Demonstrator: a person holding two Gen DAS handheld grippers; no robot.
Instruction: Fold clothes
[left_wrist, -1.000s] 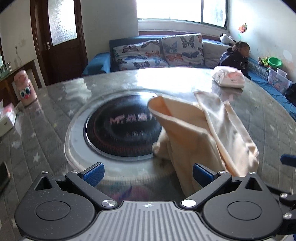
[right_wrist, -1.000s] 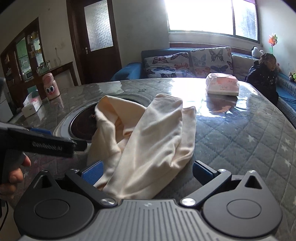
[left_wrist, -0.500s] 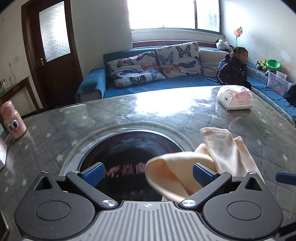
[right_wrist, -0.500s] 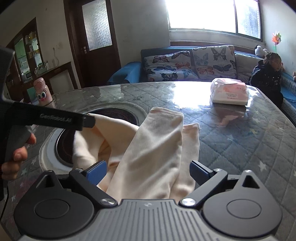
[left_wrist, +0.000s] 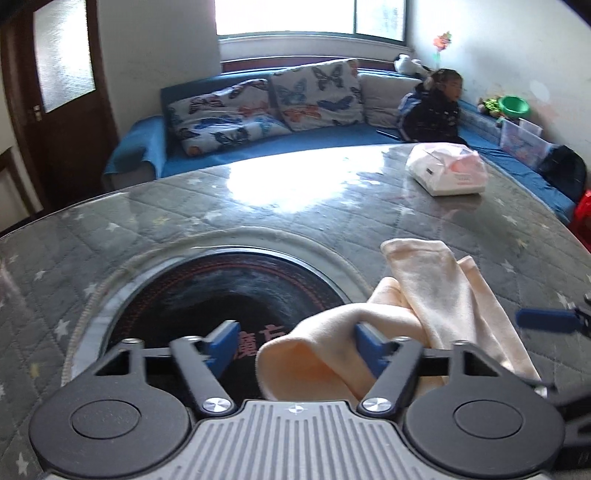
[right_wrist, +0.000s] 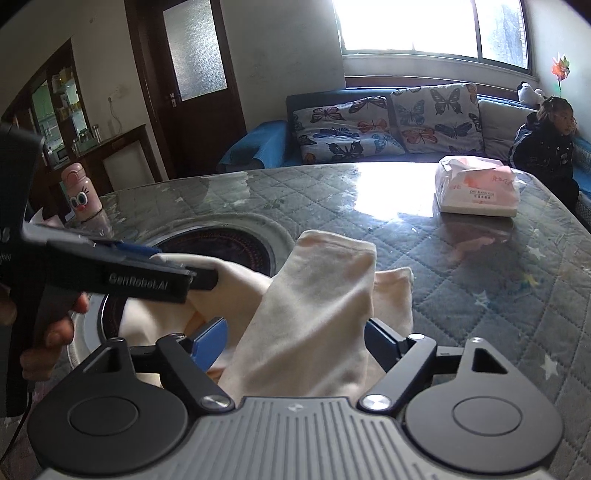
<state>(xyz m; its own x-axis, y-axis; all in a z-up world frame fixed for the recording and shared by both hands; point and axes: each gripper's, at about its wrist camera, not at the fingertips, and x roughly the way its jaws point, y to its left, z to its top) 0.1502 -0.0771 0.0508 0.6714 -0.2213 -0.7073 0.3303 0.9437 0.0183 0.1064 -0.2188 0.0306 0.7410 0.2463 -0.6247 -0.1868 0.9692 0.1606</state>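
Change: since 1 second ago both sets of fingers have narrowed, and the cream garment (right_wrist: 317, 306) now lies closer in, between both pairs.
Left gripper (left_wrist: 295, 345): level, low over the desk (left_wrist: 258, 206), aimed across the round black cooktop (left_wrist: 236, 288). Its 2 blue-padded fingers (left_wrist: 221, 345) stand partly open; a rolled fold of cloth lies between them against the right pad, not pinched.
Left gripper from the right wrist view: it (right_wrist: 173, 266) reaches in from the left, its tip over the garment's left fold; whether the tip touches the cloth cannot be told.
Hand (right_wrist: 48, 332): wrapped round the left gripper's handle, fingertips curled under.
Right gripper (right_wrist: 295, 341): level, facing the window. Fingers (right_wrist: 210, 339) partly open, cloth filling the gap; no firm pinch shows.
Garment: on the desk at the cooktop's right edge, a folded leg running away from the camera.
Tissue pack (right_wrist: 476, 192): far right of the desk, well apart.
Pink bottle (right_wrist: 79, 194): far left edge.
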